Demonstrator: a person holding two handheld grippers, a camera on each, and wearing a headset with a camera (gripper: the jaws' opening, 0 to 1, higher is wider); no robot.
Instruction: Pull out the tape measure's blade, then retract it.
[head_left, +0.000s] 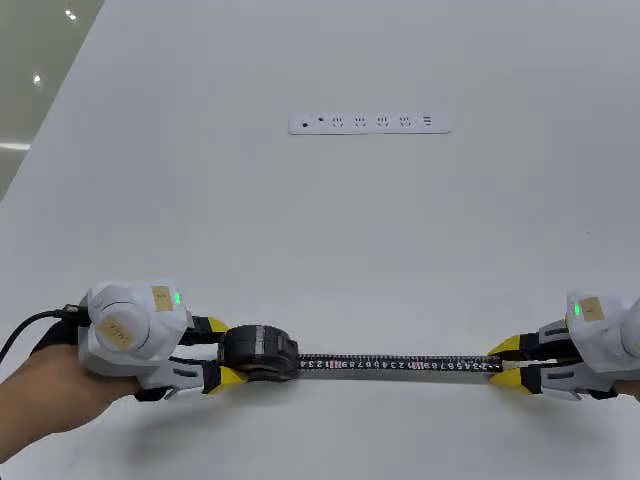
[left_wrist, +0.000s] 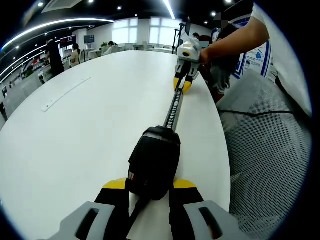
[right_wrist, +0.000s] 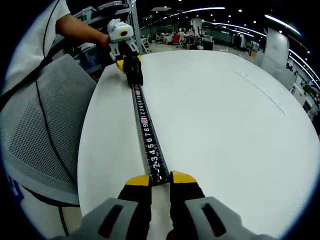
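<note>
A black tape measure case lies near the table's front edge, and my left gripper is shut on its rear end. In the left gripper view the case sits between the yellow-tipped fingers. The dark blade with white numerals runs out flat to the right across the table. My right gripper is shut on the blade's end. In the right gripper view the blade stretches away from my right gripper to the far case and my left gripper.
A white power strip lies flat on the white table further back. A grey mesh chair stands off the table's near edge. People and desks are visible far across the room.
</note>
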